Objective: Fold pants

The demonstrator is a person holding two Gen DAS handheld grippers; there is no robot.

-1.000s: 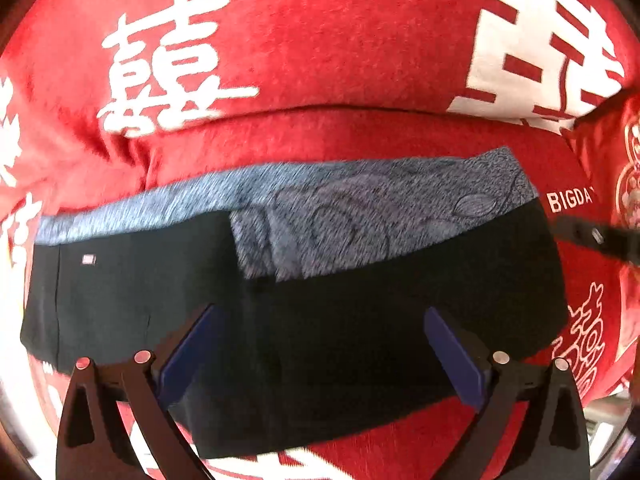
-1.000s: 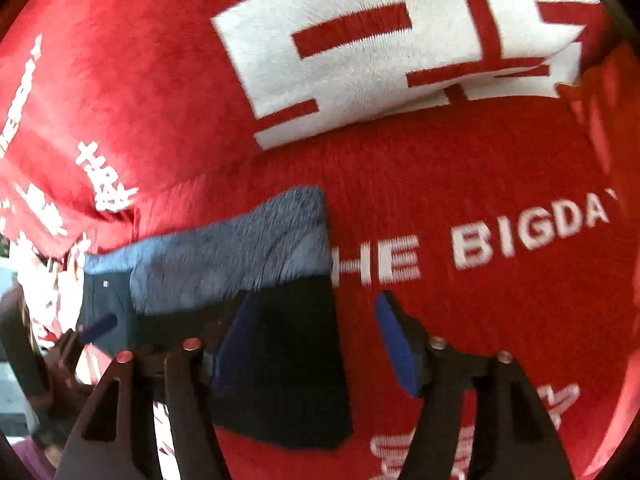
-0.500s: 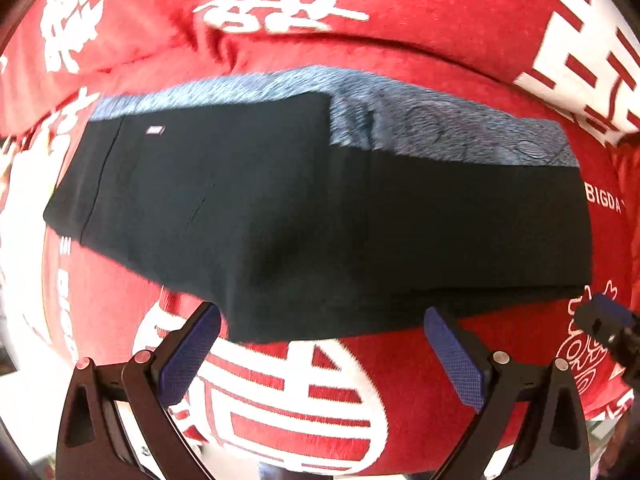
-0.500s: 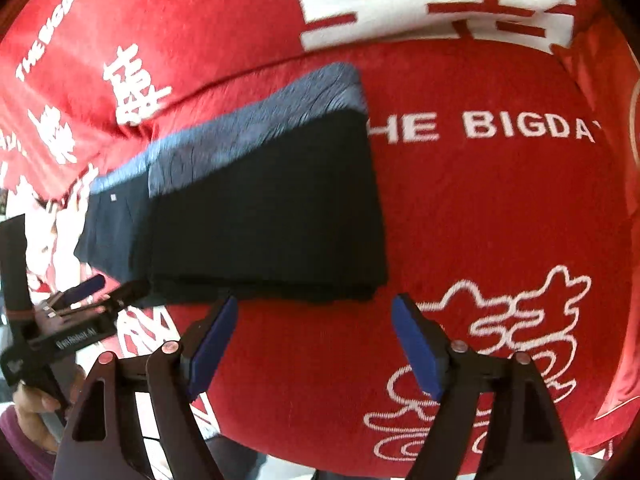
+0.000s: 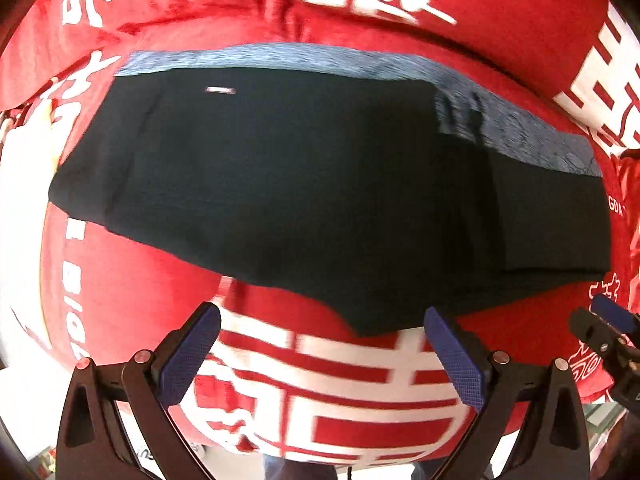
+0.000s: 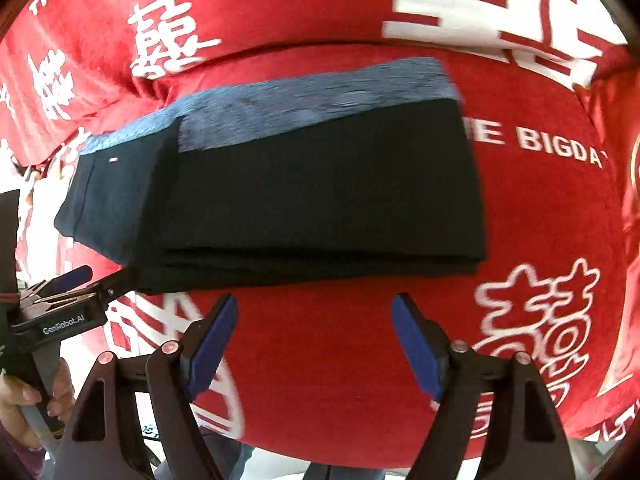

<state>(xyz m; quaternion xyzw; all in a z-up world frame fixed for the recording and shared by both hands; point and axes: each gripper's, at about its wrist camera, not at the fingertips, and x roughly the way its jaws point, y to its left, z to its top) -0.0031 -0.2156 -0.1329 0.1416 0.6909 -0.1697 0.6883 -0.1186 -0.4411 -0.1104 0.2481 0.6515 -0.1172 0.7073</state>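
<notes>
Nearest me, my left gripper (image 5: pixel 322 350) and right gripper (image 6: pixel 314 340) hung spread wide and empty, both pulled back off the cloth they had hovered over a second before. Just beyond their tips lay the pants (image 6: pixel 304 196), folded into a dark stack with the grey waistband (image 6: pixel 304 108) along the far edge, resting on the red blanket (image 6: pixel 340 364). I judged the folding done, or nearly so.

White letters reading "BIGDA" (cut off at the edge) cross the red blanket (image 6: pixel 340 360); "GenRobot.AI" marks the left gripper (image 6: pixel 70 280) at near left.
</notes>
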